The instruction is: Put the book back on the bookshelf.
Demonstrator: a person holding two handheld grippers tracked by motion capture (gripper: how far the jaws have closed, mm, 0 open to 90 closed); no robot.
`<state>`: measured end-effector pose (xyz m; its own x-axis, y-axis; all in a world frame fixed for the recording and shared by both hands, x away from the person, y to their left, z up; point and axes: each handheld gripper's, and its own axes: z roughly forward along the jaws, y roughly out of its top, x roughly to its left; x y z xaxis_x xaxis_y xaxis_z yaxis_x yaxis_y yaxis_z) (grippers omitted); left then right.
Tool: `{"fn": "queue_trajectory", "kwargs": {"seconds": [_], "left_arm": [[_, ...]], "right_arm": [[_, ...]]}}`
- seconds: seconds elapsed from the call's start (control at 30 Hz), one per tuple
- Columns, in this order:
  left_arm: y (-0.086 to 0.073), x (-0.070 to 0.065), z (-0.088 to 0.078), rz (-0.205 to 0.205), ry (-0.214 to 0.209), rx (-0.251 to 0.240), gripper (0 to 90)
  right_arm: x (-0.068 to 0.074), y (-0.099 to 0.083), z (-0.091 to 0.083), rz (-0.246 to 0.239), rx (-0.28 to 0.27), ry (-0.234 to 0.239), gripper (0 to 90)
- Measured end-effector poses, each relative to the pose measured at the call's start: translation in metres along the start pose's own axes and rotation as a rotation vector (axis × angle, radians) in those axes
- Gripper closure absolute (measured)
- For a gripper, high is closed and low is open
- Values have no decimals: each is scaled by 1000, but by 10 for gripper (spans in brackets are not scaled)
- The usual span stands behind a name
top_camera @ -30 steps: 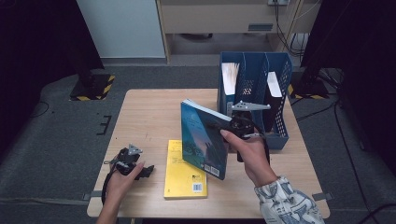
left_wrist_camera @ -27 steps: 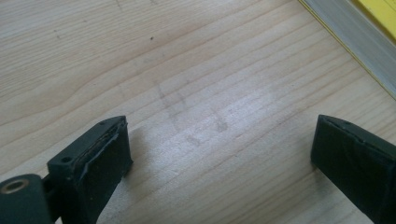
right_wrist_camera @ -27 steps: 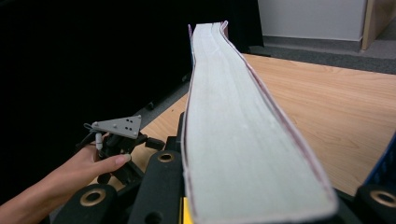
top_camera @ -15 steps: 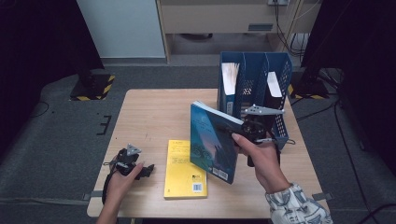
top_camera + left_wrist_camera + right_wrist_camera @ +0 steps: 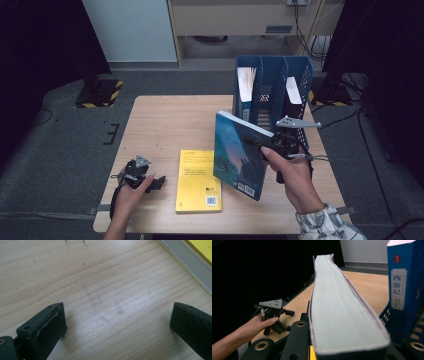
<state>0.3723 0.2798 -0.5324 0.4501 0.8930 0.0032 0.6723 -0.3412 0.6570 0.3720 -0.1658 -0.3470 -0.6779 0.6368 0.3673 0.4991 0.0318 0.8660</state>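
My right gripper (image 5: 264, 145) is shut on a blue-covered book (image 5: 240, 155), held upright above the table just in front of the blue file holder (image 5: 300, 85). In the right gripper view the book's page edge (image 5: 337, 302) runs away from the jaws, which clamp it from both sides. My left gripper (image 5: 156, 181) rests on the table near the front left corner. Its jaws have just been opening and now stand wide apart with only bare wood between them (image 5: 117, 322). A yellow book (image 5: 199, 180) lies flat just to its right.
The file holder stands at the table's back right with a white-edged book (image 5: 246, 85) in its left slot and another (image 5: 294, 92) in the right slot. A blue spine with Chinese letters (image 5: 398, 287) is close beside the held book. Wooden table (image 5: 170, 125).
The right hand has carried the blue book to the right, closer to the file holder. The left hand has stayed where it was.
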Motion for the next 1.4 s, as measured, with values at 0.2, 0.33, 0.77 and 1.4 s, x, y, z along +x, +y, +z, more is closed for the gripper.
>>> {"fn": "queue_trajectory", "kwargs": {"seconds": [0.2, 0.33, 0.77, 1.4], "left_arm": [[0, 0, 0, -2, 0, -4, 0], [-1, -1, 0, -3, 2, -5, 0], [-1, -1, 0, 0, 3, -5, 0], [-2, -1, 0, 1, 1, -9, 0]], "right_arm": [[-4, 2, -13, 9, -14, -18, 731], [-9, 3, -25, 26, -21, -36, 731], [-21, 6, -65, 67, -79, -100, 728], [-47, 56, -79, 128, -156, -209, 725]]}}
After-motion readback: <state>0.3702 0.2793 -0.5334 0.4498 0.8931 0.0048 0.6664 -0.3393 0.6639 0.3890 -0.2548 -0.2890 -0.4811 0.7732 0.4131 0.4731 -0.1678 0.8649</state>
